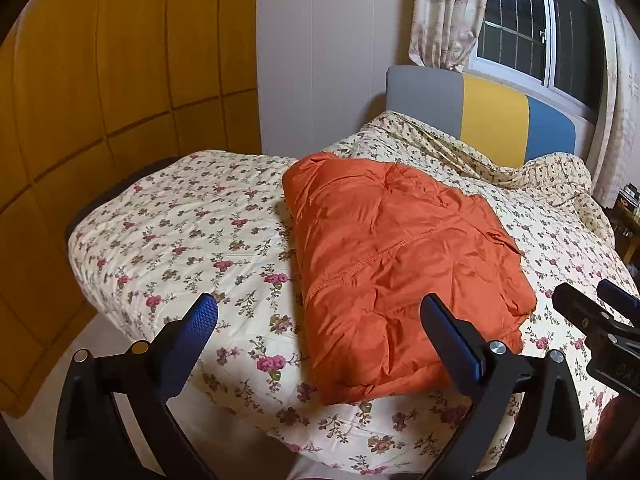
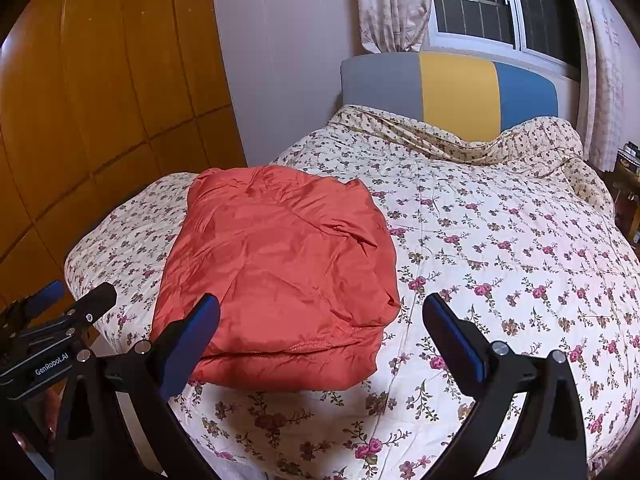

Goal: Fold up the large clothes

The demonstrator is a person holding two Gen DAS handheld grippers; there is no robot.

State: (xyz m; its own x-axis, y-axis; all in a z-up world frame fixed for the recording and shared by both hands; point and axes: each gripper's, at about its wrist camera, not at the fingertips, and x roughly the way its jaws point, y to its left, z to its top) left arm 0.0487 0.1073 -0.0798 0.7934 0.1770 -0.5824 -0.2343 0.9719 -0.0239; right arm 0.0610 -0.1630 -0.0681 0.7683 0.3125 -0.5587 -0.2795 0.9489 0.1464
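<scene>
1. The orange padded jacket [image 1: 400,272] lies on the floral quilt [image 1: 180,248] as a compact, puffy rectangle. It sits ahead of both your grippers, near the foot edge of the bed.

2. Seen from your left gripper [image 1: 320,320], the jacket fills the space ahead of the right-hand finger and beyond it. Seen from your right gripper [image 2: 320,320], it lies ahead of the left-hand finger [image 2: 192,344]. So the bundle rests between your two tools.

3. The fold looks nearly complete. If you judge one more fold is due, take the near hem at both corners together, lift low, and carry it evenly so the slippery shell does not slide open. Otherwise, press the top flat to let trapped air out.

4. Both pairs of jaws stand wide apart. They hold nothing and touch neither jacket nor quilt.

5. Beyond the jacket, the quilt runs up to a grey, yellow and blue headboard [image 2: 452,88]. A wooden wardrobe [image 1: 100,100] stands far off to the left of your jaws, and a curtained window [image 2: 476,0] lies ahead.
</scene>
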